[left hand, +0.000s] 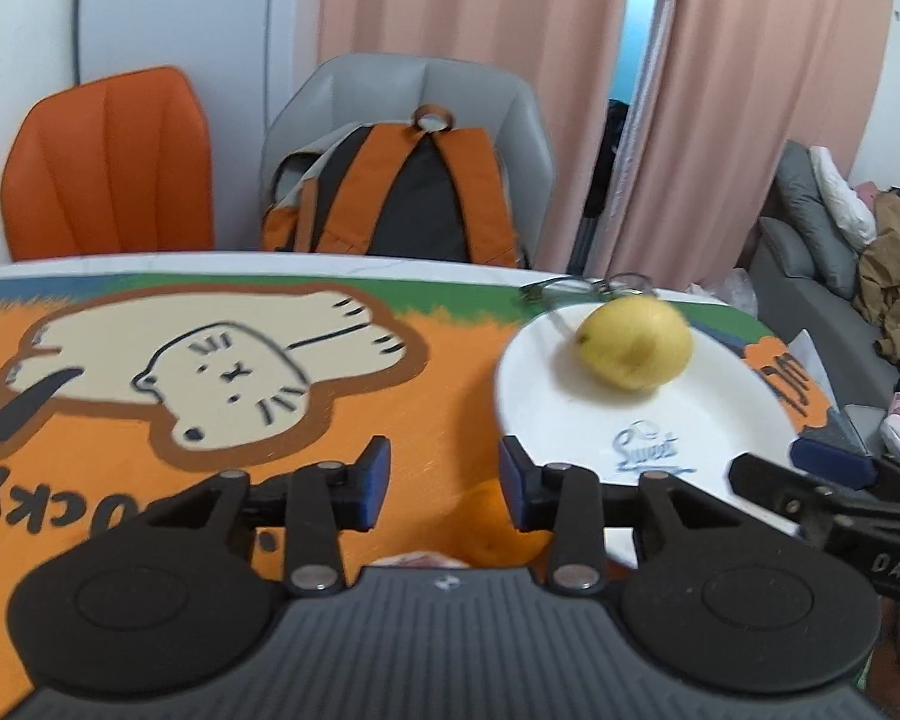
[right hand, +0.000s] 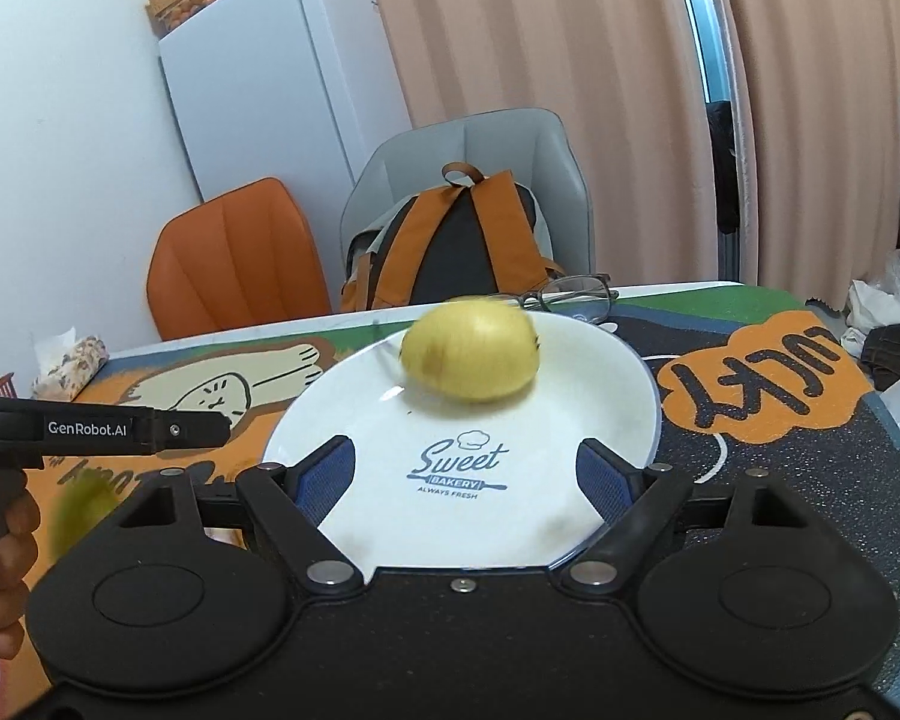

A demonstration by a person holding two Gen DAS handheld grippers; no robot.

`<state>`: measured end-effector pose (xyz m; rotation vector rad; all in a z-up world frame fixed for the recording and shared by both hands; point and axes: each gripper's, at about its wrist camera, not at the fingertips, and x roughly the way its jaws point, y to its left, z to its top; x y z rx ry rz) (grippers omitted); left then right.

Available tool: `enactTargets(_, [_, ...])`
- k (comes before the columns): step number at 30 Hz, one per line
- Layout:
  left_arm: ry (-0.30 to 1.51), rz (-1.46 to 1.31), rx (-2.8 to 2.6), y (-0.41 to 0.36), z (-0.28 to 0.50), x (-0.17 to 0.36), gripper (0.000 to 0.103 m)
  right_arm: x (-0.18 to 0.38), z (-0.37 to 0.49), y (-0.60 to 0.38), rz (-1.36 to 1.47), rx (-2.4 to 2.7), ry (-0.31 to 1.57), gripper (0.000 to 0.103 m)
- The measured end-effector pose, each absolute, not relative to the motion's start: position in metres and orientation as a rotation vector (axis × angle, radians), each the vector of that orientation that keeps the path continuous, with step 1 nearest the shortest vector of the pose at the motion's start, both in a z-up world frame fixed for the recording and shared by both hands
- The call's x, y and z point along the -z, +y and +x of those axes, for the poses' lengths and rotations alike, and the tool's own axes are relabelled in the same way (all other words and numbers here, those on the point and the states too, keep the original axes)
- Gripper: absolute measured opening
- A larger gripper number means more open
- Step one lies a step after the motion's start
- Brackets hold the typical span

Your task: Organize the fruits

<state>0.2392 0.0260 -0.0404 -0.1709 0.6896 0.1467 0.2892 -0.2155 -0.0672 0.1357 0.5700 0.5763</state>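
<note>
One yellow fruit (right hand: 471, 349) already lies on the white plate (right hand: 600, 384), while an orange fruit (left hand: 498, 525) waits on the bench beneath the left gripper (left hand: 444, 474), both grippers' jaws open and empty.

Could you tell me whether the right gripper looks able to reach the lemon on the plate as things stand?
Probably yes: the right gripper hangs open over the plate, and only bare plate separates it from the lemon.

The tabletop (right hand: 768, 300) is covered by an orange cartoon mat (left hand: 150, 468). On the mat sit 1 white plate (right hand: 570, 420), a pair of glasses (right hand: 570, 291) at its far rim, and what may be an orange (left hand: 492, 522), half hidden.
</note>
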Motion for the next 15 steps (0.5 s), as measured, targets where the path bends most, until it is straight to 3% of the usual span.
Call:
enactTargets(9, [0.695, -0.202, -0.172, 0.047, 0.22, 0.037, 0.04, 0.067, 0.286, -0.213, 0.123, -0.587, 0.566, 0.081])
enactTargets(13, [0.675, -0.189, -0.177, 0.054, 0.208, 0.03, 0.057, 0.065, 0.284, -0.213, 0.127, -0.597, 0.563, 0.081])
enactTargets(15, [0.673, -0.186, -0.193, 0.06, 0.203, 0.031, 0.059, 0.065, 0.285, -0.213, 0.126, -0.601, 0.563, 0.081])
